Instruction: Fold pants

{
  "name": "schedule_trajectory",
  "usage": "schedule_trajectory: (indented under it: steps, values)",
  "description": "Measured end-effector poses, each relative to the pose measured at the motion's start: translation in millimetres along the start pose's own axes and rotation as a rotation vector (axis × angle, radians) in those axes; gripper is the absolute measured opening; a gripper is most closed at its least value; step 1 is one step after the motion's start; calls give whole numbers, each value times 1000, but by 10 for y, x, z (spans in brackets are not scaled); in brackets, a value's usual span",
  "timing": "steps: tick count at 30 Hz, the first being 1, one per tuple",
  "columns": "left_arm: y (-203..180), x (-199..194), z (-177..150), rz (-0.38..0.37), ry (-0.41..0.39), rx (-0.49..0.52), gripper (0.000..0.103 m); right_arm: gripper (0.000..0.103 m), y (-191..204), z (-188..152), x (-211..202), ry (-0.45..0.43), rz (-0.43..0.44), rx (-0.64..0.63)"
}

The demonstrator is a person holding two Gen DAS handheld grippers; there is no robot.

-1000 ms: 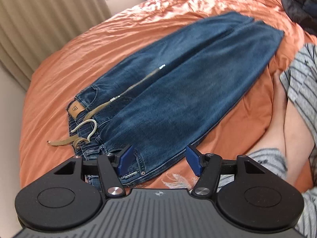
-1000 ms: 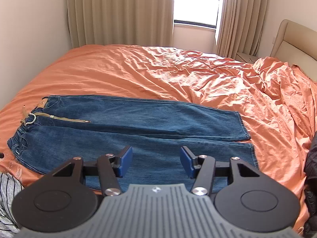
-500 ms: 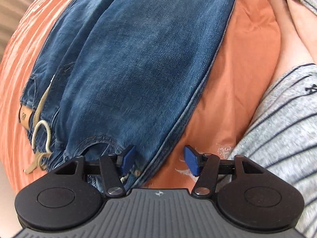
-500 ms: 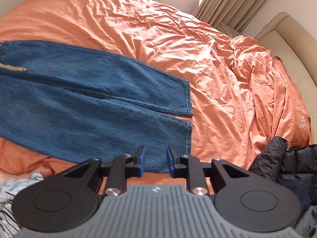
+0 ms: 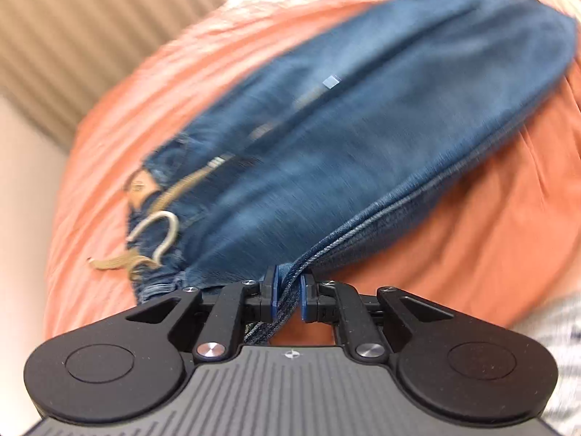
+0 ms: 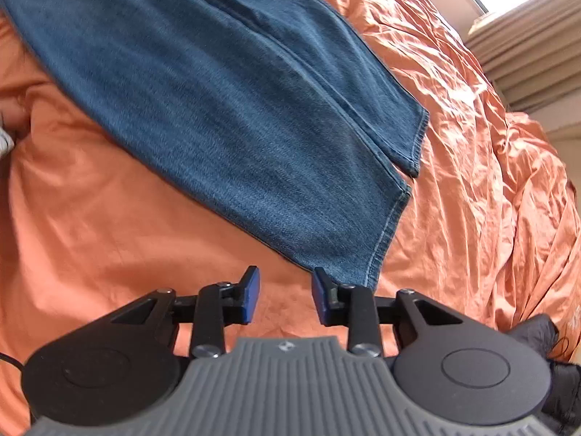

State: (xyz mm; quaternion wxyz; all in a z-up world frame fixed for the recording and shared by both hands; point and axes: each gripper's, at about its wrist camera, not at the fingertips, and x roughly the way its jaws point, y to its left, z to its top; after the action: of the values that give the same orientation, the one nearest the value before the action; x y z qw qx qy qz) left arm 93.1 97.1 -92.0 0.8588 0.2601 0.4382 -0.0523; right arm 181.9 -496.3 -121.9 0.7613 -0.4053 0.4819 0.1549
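Observation:
Blue jeans (image 5: 345,138) lie flat on an orange bedspread (image 5: 490,236), legs side by side, waistband with a tan drawstring (image 5: 163,232) at the left. My left gripper (image 5: 288,290) is closing its jaws, and the blue pads pinch the near side seam by the waist, which is lifted into a ridge. In the right wrist view the leg ends of the jeans (image 6: 225,101) reach toward me. My right gripper (image 6: 285,290) hovers over the bedspread just short of the near hem corner (image 6: 377,254); its jaws are opening, with nothing between them.
Wrinkled orange bedding (image 6: 490,145) spreads beyond the hems. A dark jacket (image 6: 537,330) lies at the right edge. Beige curtains (image 5: 90,36) hang behind the bed. A striped sleeve (image 5: 552,327) shows at the lower right of the left view.
The left gripper dropped onto the jeans' near edge and shut on the seam. The right gripper swung down and rolled toward the hem corner; its jaws narrowed, then widened a little.

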Motion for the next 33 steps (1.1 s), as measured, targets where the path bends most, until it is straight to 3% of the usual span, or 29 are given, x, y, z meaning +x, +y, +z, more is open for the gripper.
schedule_trajectory:
  steps: [5,10,12,14,22,25,28,33]
  values:
    - [-32,-48,141,51,-32,-107,11,28,176,-57,340,-16,-118,-135]
    - [-39,-131,200,78,-27,-139,11,25,328,-87,644,-29,-232,-224]
    - [-62,-115,198,87,-23,-142,11,2,306,-80,685,-31,-255,-197]
    - [-61,-122,197,95,-29,-146,10,0,242,-83,628,-60,-287,-152]
    - [58,-409,349,195,-156,-198,9,0,-347,190,-83,-219,-422,87]
    - [240,-535,543,220,-193,-217,9,0,-605,415,-372,-270,-471,111]
    - [440,-575,798,257,-214,-223,9,0,-870,701,-517,-281,-508,154]
    - [757,-324,1282,259,-193,-235,9,0,-1186,1216,-319,-218,-526,174]
